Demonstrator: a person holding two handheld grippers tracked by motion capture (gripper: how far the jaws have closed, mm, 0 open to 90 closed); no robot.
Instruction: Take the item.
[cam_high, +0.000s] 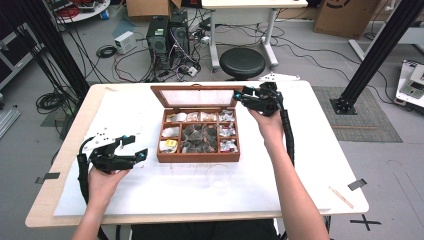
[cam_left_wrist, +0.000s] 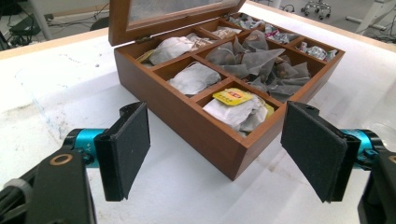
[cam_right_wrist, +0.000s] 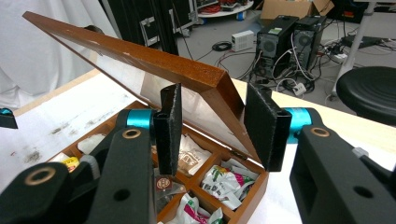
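The right gripper has its jaws apart, straddling the free corner of the wooden lid without clamping it; from the right gripper view the corner sits in the gap, though whether either pad touches the wood is hard to tell. In the high view this gripper sits at about two o'clock from the tea box, right at the lid's right end. The lid stands raised, tilted back on its hinges, glass pane facing forward.

The left gripper also has its jaws wide apart and empty, aimed at the near corner of the box from just beside it. In the high view it rests at about nine o'clock from the box, low over the table, apart from the wood.

The box lies mid-table, its compartments open: a white tea bag with a yellow tag in the nearest cell, grey pyramid bags in the big middle one, wrapped sachets along the right column.

The step in hand looks like handling the lid, either finishing the opening or starting to shut it. The next move calls for the right jaws to pinch the lid's edge firmly, then swing it around the hinge line, while the left gripper may need to steady the box so it does not slide.
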